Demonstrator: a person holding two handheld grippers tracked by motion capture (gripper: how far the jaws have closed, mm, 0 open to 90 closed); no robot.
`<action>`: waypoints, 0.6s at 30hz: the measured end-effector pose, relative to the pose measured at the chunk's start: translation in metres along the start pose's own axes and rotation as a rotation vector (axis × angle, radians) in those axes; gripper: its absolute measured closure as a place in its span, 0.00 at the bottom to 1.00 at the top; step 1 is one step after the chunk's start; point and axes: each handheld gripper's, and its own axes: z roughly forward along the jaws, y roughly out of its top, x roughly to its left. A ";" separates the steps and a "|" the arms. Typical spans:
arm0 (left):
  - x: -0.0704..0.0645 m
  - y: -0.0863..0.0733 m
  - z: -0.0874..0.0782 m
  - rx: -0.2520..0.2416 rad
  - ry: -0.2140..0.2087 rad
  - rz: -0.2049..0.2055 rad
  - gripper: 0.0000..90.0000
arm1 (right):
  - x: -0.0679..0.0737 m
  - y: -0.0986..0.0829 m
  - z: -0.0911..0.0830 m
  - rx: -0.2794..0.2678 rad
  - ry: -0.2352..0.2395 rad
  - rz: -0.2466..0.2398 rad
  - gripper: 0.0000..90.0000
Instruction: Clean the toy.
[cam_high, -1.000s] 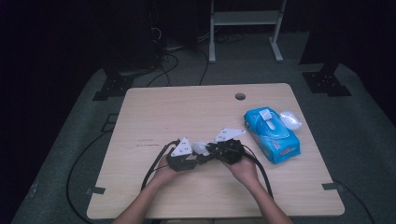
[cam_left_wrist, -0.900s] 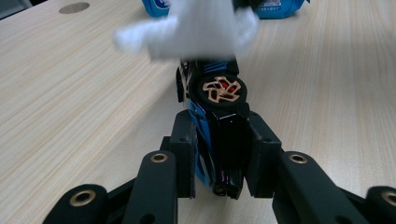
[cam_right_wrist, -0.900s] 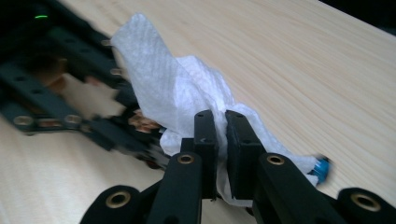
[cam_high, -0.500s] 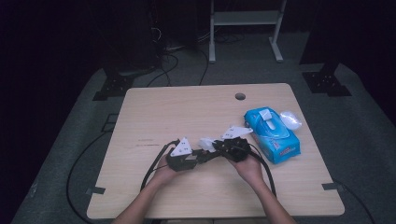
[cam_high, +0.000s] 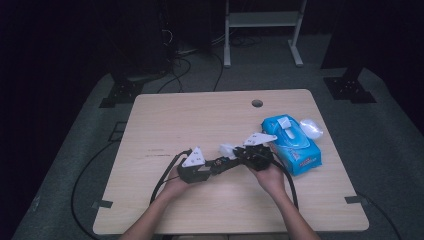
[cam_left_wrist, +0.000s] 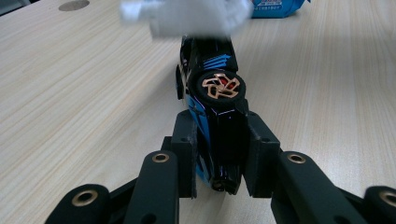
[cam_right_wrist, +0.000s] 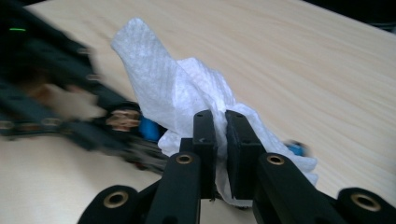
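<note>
- Broadly, the table (cam_high: 165, 120) looked the same as a second earlier, the person's forearms coming in from its near edge.
- The blue pack (cam_high: 291, 142) lay in the same spot at the right, near the right gripper, with a clear lump of plastic (cam_high: 311, 128) just beyond its far corner.
- The left gripper (cam_high: 216, 166) had hardly moved; it stayed clamped on the car (cam_left_wrist: 212, 107), its jaws pressed against both flanks, the car's nose pointing away over the wood.
- The right gripper (cam_high: 239, 152) had drifted slightly toward the pack since then; its jaws were pinched together on the wipe (cam_right_wrist: 187, 105).
- The wipe sat bunched over the car's far end, between the two grippers near the table's middle, seemingly touching the car.
- The car's copper wheel hub (cam_left_wrist: 220, 86) faced upward in the left gripper view.
</note>
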 end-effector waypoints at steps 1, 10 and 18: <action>0.000 0.000 0.000 0.001 0.001 0.000 0.78 | -0.006 -0.001 -0.002 -0.002 -0.012 0.025 0.92; 0.001 0.007 -0.001 -0.017 0.015 -0.046 0.63 | -0.006 -0.006 -0.001 -0.010 -0.007 0.054 0.92; -0.003 0.008 0.002 0.015 0.008 -0.022 0.60 | 0.011 -0.005 0.002 -0.014 0.036 0.034 0.92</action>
